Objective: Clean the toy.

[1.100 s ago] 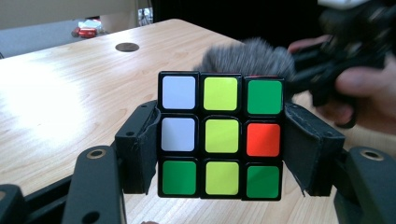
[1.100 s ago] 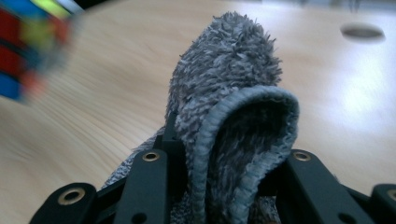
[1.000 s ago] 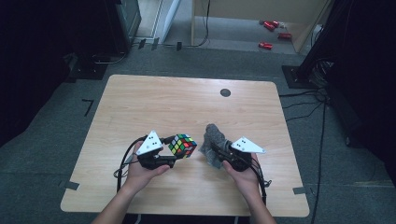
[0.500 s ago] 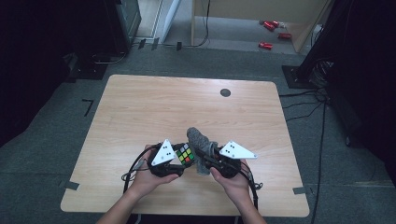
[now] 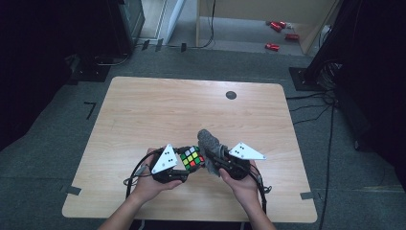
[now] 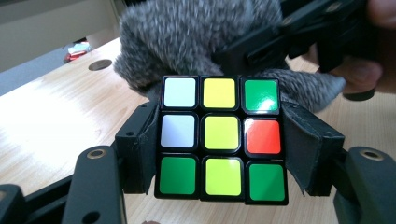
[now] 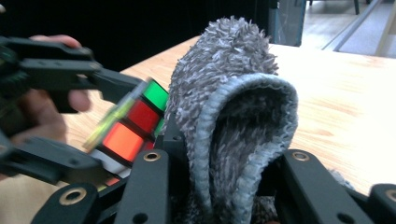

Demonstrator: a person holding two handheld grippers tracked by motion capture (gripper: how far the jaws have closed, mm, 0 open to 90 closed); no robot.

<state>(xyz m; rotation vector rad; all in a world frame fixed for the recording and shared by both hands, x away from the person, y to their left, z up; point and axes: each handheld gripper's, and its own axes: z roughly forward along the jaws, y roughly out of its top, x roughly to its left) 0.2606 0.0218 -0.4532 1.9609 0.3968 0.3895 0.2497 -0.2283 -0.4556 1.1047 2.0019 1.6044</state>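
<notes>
Left hand-held gripper (image 6: 219,140) clamps puzzle cube (image 6: 219,140) by opposite sides, above table (image 5: 143,110) near front edge — steady for wiping. Right hand-held gripper (image 7: 229,186) grips grey fuzzy cloth (image 7: 233,102) (bunched upright), touching cube's side.

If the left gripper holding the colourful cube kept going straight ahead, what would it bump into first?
Most likely the grey fuzzy cloth held in the right gripper, right behind the cube; the left gripper points straight at it.

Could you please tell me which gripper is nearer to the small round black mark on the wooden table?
Right. The right gripper, shut on the fuzzy grey cloth, sits almost directly below the small round black mark; the left gripper, holding the colourful puzzle cube, is farther left.
</notes>
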